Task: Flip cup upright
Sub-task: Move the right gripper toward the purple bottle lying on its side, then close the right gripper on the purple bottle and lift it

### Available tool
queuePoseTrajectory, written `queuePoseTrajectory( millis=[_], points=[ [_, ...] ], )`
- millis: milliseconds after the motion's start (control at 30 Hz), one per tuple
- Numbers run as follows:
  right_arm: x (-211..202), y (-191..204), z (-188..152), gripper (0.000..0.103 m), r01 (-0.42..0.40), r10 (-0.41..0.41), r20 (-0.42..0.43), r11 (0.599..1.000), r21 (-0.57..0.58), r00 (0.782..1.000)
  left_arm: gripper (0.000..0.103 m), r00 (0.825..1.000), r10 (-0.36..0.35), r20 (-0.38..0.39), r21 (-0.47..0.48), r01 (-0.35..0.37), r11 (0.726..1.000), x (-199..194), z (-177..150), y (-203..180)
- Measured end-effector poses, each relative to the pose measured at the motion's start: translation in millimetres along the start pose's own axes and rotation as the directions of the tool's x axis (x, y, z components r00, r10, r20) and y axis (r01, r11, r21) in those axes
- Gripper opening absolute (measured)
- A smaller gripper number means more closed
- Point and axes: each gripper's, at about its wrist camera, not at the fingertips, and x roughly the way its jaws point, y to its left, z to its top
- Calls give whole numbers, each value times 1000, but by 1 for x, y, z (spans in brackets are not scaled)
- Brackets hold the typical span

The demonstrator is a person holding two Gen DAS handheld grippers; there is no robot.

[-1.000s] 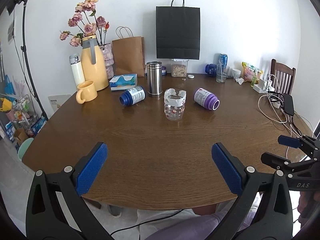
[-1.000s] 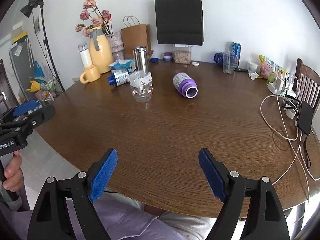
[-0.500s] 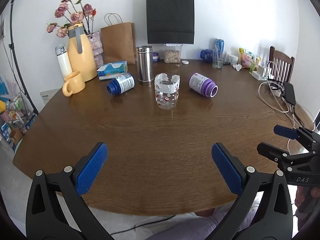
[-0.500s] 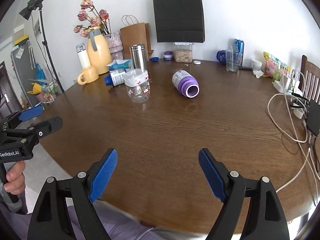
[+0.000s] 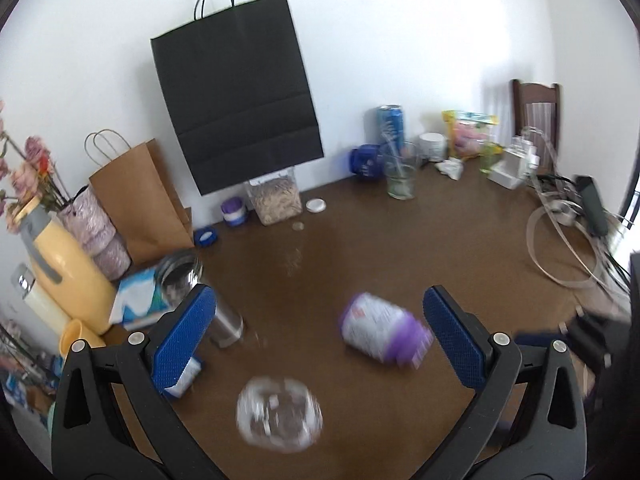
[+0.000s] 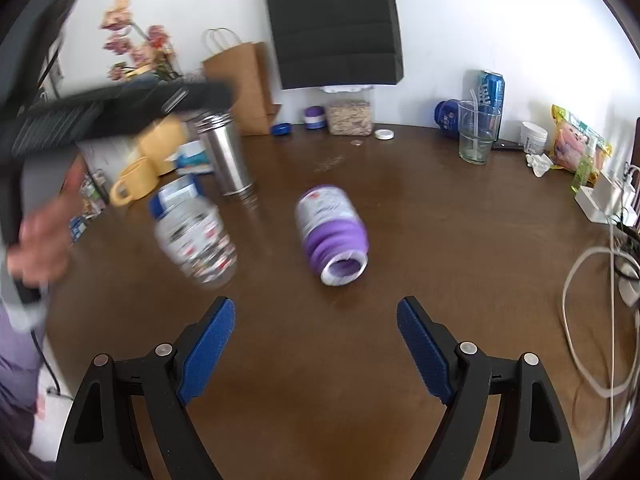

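Both grippers hang spread and empty above the brown worktop [image 6: 460, 240]. The purple cup [image 6: 332, 236] lies on its side near the worktop's middle, its open mouth facing the near edge. It is a ribbed cup with a pale printed label. The right gripper [image 6: 316, 344] is just short of it; the left gripper [image 5: 316, 340] hovers over it. A sound grasp would likely close across the body, then tip the mouth upward.

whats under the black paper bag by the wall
Beneath the black paper bag sits a clear container of what looks like oats, with a white lid showing just under the bag's bottom edge. The bag hides the wall behind it, so how it stays up can't be seen.
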Motion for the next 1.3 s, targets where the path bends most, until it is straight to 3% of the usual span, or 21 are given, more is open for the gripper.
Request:
queuePoseTrajectory(
  millis=[67,167,267,367,433,500,567,700,867,1033,1133,1300],
  points=[
    [21,-9,12,87,-15,15,-14,1000,7,1000,103,998,13,-55,-43,-15,999,38,28,5],
    [50,-18,25,87,-17,17,-29,1000,0,999,103,989,-72,-129,-68,63,996,102,50,8],
    [84,-26,31,87,-14,14,-65,1000,2,998,103,982,-44,-183,-42,37,998,155,46,0],
    [110,-33,31,87,-37,39,-102,999,18,994,103,986,-2,-169,22,6,1000,174,33,-9],
    [122,-37,30,87,-44,46,-111,999,23,993,103,975,35,-219,54,-24,998,185,22,-10],
    [128,-45,30,79,-51,57,-107,997,58,993,103,960,-16,-281,4,18,1000,185,18,-1],
    [134,-55,30,66,-46,56,-106,994,99,993,103,959,-45,-279,-60,30,998,176,13,12],
    [140,-67,37,64,-41,55,-100,990,135,993,103,959,-71,-273,-127,37,991,152,-2,26],
    [144,-71,48,64,-36,44,-84,994,105,995,103,954,-63,-292,-99,35,994,132,-29,25],
    [154,-78,59,64,-69,77,-83,993,94,994,103,942,-14,-335,20,22,1000,141,-54,17],
    [156,-84,69,64,-72,77,-58,994,82,995,103,970,-50,-239,77,70,995,135,-37,13],
    [164,-112,93,63,-101,105,-23,984,149,994,103,978,8,-207,264,48,963,169,-14,-13]
  ],
)
